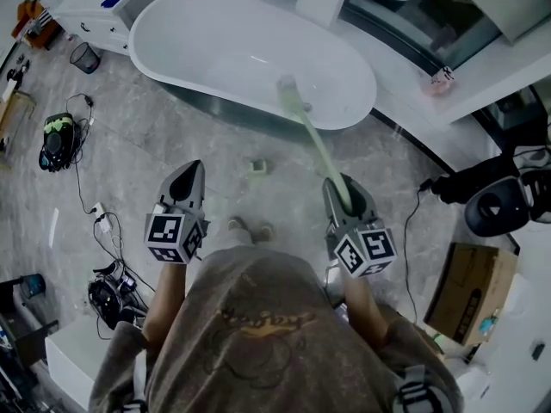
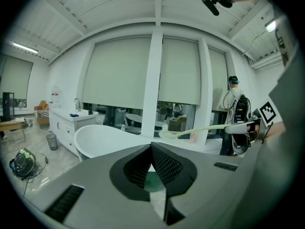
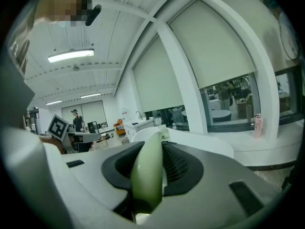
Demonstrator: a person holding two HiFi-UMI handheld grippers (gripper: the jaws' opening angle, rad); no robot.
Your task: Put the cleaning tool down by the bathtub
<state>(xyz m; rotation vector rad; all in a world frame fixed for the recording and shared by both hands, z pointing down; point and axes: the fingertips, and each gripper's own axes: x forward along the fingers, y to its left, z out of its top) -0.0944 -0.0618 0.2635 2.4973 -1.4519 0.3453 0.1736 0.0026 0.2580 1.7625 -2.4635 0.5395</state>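
The right tongs (image 1: 348, 200) are clamped on the pale green cleaning tool (image 1: 316, 140). Its far end, maybe a brush head, reaches over the bathtub (image 1: 215, 54) rim. The left tongs (image 1: 187, 177) hang closed, empty.

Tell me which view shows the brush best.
Head view: the whole brush runs from the right hand-held gripper to its head over the bathtub. The right gripper view shows only the foreshortened handle between the jaws. The left gripper view shows it small, side-on, at far right.
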